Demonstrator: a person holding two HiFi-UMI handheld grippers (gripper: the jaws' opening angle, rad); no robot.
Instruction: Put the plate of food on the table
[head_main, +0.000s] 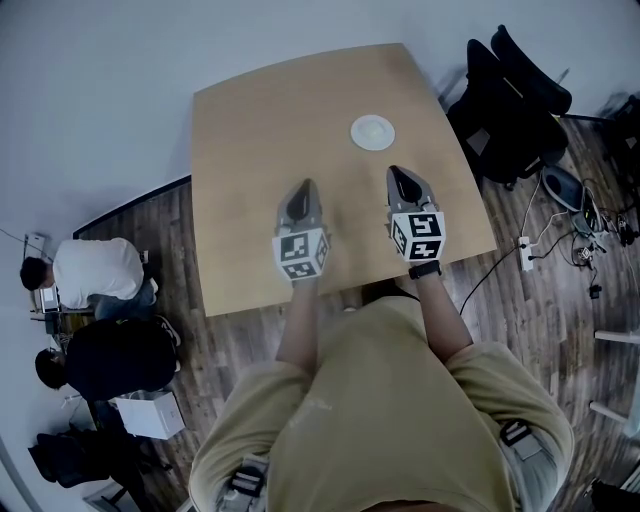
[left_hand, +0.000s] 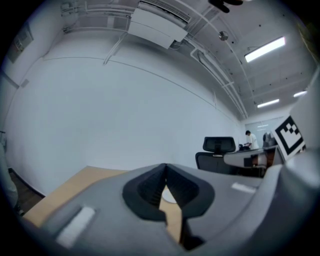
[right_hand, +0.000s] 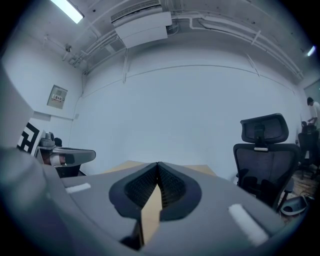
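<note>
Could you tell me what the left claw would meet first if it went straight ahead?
Likely the white plate, seen just past the left claw's shut tips; depth is unclear.

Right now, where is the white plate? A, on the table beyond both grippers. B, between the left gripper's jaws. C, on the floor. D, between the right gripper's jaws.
A: in the head view the white plate lies on the table, ahead of the left gripper and right gripper, whose jaws are together on nothing.
</note>
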